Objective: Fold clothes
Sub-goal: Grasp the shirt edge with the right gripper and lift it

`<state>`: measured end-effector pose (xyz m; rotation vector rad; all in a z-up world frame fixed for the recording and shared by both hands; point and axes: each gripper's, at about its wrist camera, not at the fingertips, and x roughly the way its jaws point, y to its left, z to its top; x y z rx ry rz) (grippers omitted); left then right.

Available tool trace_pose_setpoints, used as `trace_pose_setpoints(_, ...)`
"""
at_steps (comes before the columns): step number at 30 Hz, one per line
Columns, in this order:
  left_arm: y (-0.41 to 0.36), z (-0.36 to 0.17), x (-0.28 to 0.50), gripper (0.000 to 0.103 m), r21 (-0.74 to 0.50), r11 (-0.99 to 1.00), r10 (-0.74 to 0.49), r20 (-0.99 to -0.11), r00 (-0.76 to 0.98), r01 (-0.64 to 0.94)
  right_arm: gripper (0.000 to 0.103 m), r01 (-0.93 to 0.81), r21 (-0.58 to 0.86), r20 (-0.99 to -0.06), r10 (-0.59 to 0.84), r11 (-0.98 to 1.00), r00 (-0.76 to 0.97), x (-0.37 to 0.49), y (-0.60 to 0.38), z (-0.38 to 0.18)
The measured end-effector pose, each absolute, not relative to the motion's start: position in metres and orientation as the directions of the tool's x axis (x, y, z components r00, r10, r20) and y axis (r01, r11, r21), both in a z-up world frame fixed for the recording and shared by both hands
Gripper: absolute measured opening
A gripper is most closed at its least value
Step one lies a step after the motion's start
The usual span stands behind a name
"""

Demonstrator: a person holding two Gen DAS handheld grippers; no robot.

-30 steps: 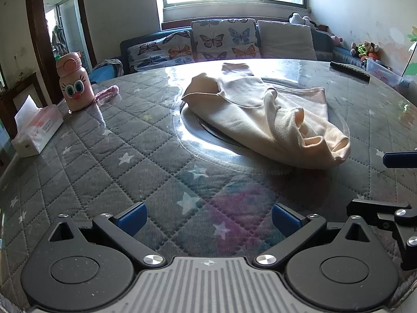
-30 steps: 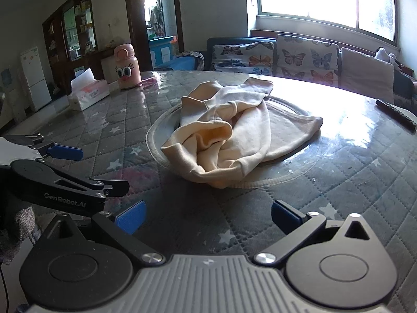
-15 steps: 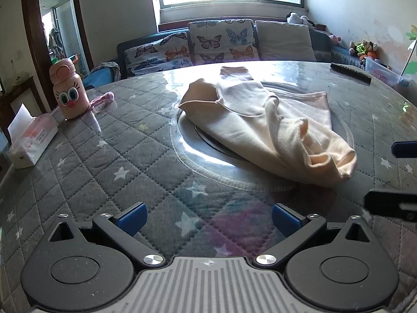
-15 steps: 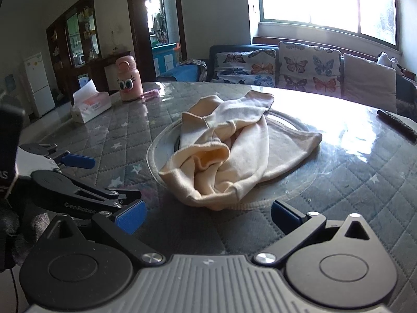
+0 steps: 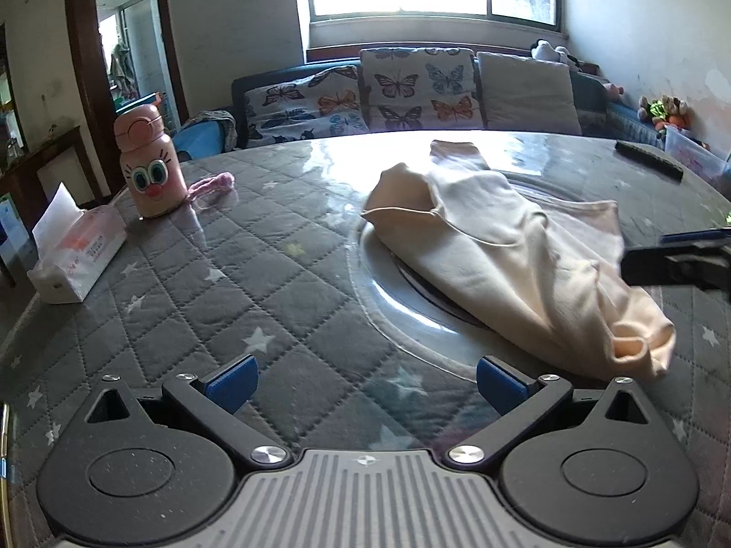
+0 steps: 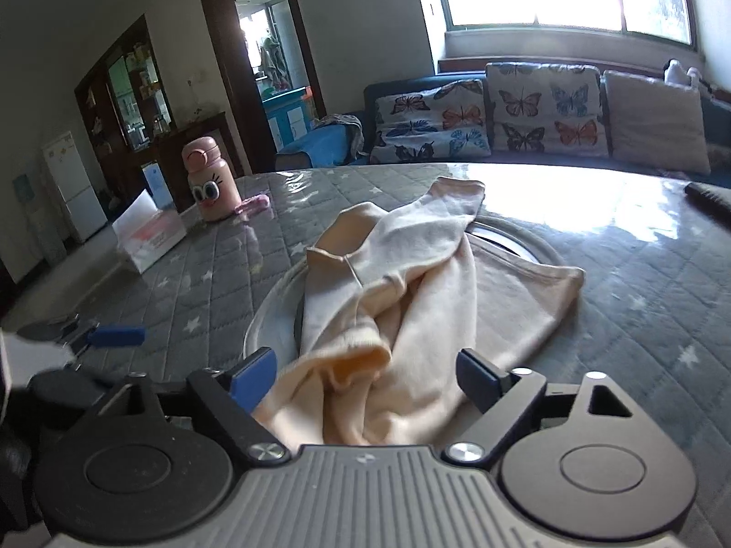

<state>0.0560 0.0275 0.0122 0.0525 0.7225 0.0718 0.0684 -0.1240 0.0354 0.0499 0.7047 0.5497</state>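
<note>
Between right claw (image 6: 368,376) closing jaws: garment (image 6: 411,301) edge.

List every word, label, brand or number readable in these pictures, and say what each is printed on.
Nothing can be read for certain.
Tissue box: red print on its side, too small and blurred to read.
Pink bottle: only a cartoon face, no text.
Left gripper and right gripper: no legible marking in view.
Cream garment: no label visible.
</note>
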Motion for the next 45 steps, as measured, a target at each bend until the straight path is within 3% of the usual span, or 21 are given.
trace_pose_setpoints(7, 0.049, 0.011, 0.064, 0.103, 0.053, 0.994, 0.104, -0.663, 0.742, -0.092, 0.073, -0.459, 0.258, -0.639, 0.506, 0.85, 0.579, 0.12, -0.097, 0.018)
trace_pose_setpoints(10, 0.057, 0.011, 0.066, 0.103, 0.05, 0.993, 0.113, -0.662, 0.741, -0.106, 0.063, -0.456, 0.265, -0.657, 0.505, 0.85, 0.56, 0.139, -0.085, 0.008)
trace_pose_setpoints(13, 0.064, 0.011, 0.068, 0.103, 0.054, 0.992, 0.124, -0.659, 0.742, -0.118, 0.039, -0.448, 0.284, -0.665, 0.511, 0.848, 0.545, 0.152, -0.079, 0.0)
trace_pose_setpoints(15, 0.068, 0.012, 0.069, 0.103, 0.053, 0.99, 0.131, -0.657, 0.742, -0.127, 0.016, -0.452, 0.285, -0.664, 0.514, 0.845, 0.543, 0.153, -0.076, -0.001)
trace_pose_setpoints(18, 0.074, 0.016, 0.069, 0.103, 0.05, 0.989, 0.139, -0.649, 0.748, -0.141, 0.006, -0.476, 0.258, -0.652, 0.515, 0.841, 0.556, 0.149, -0.07, 0.003)
trace_pose_setpoints(24, 0.087, 0.034, 0.066, 0.103, 0.042, 0.984, 0.162, -0.607, 0.778, -0.172, 0.004, -0.657, 0.162, -0.585, 0.608, 0.736, 0.537, 0.098, -0.044, 0.029)
trace_pose_setpoints(28, 0.091, 0.049, 0.062, 0.103, 0.032, 0.984, 0.161, -0.571, 0.805, -0.174, 0.004, -0.811, 0.048, -0.594, 0.669, 0.583, 0.446, 0.045, -0.013, 0.034)
trace_pose_setpoints(31, 0.089, 0.056, 0.059, 0.103, 0.017, 0.989, 0.13, -0.557, 0.82, -0.145, 0.017, -0.866, 0.028, -0.626, 0.684, 0.499, 0.374, 0.016, -0.002, 0.026)
trace_pose_setpoints(33, 0.084, 0.056, 0.059, 0.103, 0.008, 0.994, 0.098, -0.557, 0.825, -0.113, 0.027, -0.878, 0.043, -0.637, 0.69, 0.476, 0.343, 0.005, -0.003, 0.022)
trace_pose_setpoints(42, 0.039, 0.047, 0.081, 0.102, 0.006, 0.998, -0.049, -0.574, 0.817, 0.065, 0.029, -0.777, 0.102, -0.635, 0.642, 0.621, 0.429, 0.026, -0.075, 0.036)
trace_pose_setpoints(45, 0.019, 0.041, 0.093, 0.097, 0.019, 0.991, -0.097, -0.59, 0.801, 0.134, 0.029, -0.705, 0.093, -0.648, 0.58, 0.703, 0.493, 0.05, -0.096, 0.037)
